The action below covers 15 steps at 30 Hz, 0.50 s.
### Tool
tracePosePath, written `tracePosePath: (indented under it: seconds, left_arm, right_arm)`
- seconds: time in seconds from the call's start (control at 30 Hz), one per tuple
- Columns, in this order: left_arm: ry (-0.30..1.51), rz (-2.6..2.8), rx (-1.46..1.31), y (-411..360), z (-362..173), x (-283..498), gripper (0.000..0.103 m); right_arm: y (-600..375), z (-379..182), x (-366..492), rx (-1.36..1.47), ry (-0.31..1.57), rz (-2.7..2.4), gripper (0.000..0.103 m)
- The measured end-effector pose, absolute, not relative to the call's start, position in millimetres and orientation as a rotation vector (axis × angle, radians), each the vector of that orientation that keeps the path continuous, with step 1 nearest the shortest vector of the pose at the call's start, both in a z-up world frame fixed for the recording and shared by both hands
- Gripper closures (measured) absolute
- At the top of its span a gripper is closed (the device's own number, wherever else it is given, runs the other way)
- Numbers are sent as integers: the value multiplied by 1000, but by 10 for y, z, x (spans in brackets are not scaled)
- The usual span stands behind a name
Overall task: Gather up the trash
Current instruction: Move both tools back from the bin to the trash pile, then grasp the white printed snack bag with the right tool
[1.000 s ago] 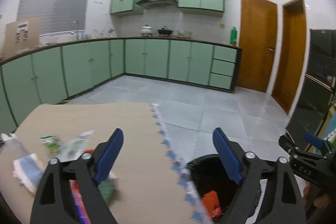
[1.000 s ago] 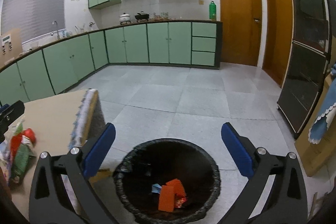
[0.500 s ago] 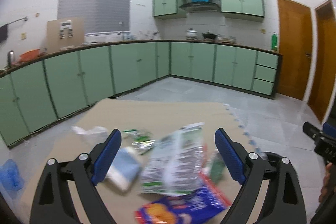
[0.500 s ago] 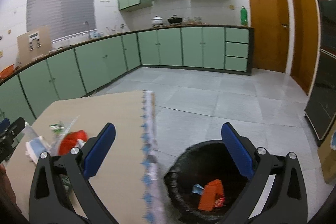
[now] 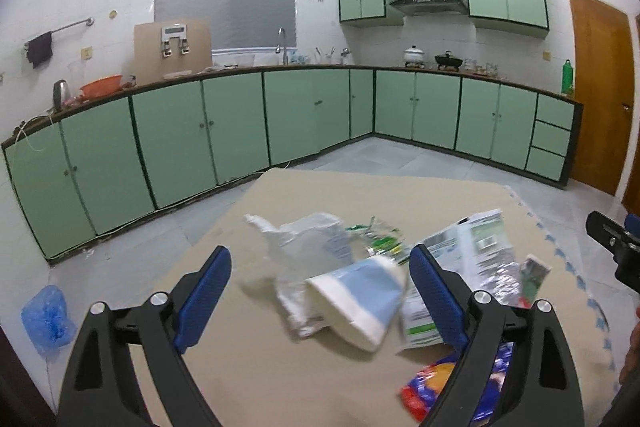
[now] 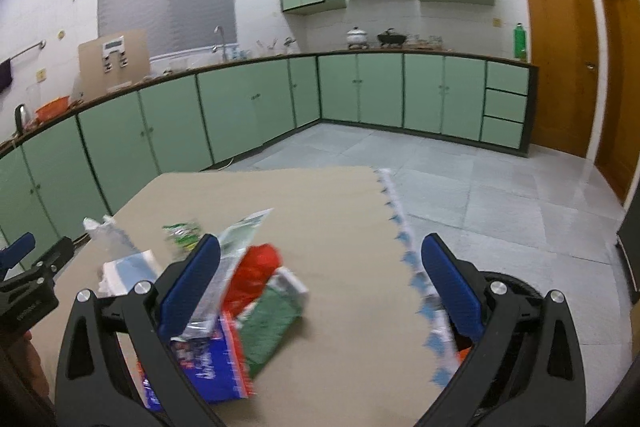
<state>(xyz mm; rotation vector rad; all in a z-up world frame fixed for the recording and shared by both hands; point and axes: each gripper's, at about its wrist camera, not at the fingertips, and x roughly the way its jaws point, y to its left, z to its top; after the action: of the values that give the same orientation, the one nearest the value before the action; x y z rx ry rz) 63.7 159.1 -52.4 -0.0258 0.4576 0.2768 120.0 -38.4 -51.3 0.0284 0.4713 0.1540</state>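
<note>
A pile of trash lies on the tan table (image 5: 280,379). In the left wrist view I see a blue and white paper cup (image 5: 356,301) on its side, a clear plastic bag (image 5: 308,243), a green wrapper (image 5: 380,241), a white and green leaflet (image 5: 468,247) and a blue and red packet (image 5: 436,387). My left gripper (image 5: 320,287) is open and empty, just above the cup. My right gripper (image 6: 320,275) is open and empty over the table, right of a red wrapper (image 6: 256,271), a green packet (image 6: 272,327) and the blue packet (image 6: 204,367). The black bin (image 6: 504,287) is mostly hidden behind the right finger.
The table's scalloped blue and white edge (image 6: 416,279) runs along its right side, with the bin on the floor beyond it. Green cabinets (image 5: 240,131) line the far walls. A blue bag (image 5: 48,315) lies on the floor at the left.
Both grippers have swung left, from over the bin to over the table. The trash pile is now centred in front of the left gripper. Both stayed open.
</note>
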Motion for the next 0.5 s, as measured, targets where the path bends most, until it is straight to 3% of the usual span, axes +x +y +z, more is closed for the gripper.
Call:
tracePosePath:
  seconds: [0.2, 0.5]
  left_arm:
    - [473, 290, -9, 1753, -645, 589, 14]
    - [489, 294, -17, 1888, -728, 619, 14]
  right_arm:
    - [-8, -652, 1280, -1, 504, 196, 6]
    - [282, -835, 1433, -16, 566, 232, 25]
